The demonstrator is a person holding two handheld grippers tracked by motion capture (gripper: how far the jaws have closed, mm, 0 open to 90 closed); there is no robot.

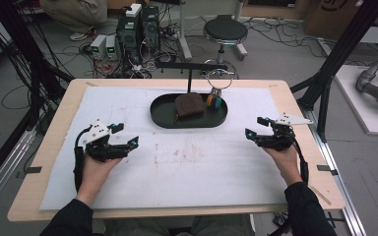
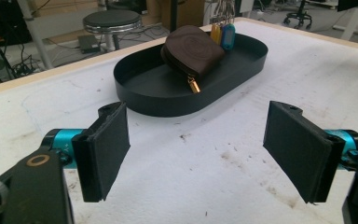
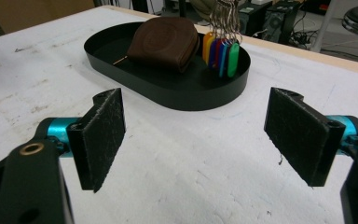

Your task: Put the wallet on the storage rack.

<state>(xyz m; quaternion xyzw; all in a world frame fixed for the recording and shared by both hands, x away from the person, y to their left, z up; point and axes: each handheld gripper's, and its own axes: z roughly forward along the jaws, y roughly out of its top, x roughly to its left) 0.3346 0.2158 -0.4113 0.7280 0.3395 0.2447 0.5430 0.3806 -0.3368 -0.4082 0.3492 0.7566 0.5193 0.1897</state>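
A black oval tray point(image 1: 160, 118) lies at the middle back of the white mat. In it rests a brown leather pouch point(image 1: 188, 104) with a brass zip pull. Beside the pouch, a bunch of coloured key tags point(image 1: 214, 101) hangs into the tray from a ring on a black stand point(image 1: 189, 66). My left gripper point(image 1: 127, 134) hovers left of the tray, jaws open and empty, facing the tray point(image 2: 168, 105) and pouch point(image 2: 191, 49). My right gripper point(image 1: 254, 126) is right of the tray, open and empty, looking at the tray point(image 3: 191, 100), pouch point(image 3: 165, 42) and tags point(image 3: 221, 53).
A stained white mat point(image 1: 177, 167) covers the wooden table. Behind the table stand a round stool point(image 1: 225, 30), computer boxes point(image 1: 138, 29) and tangled cables. Black frame posts point(image 1: 325, 98) rise at the table's right edge.
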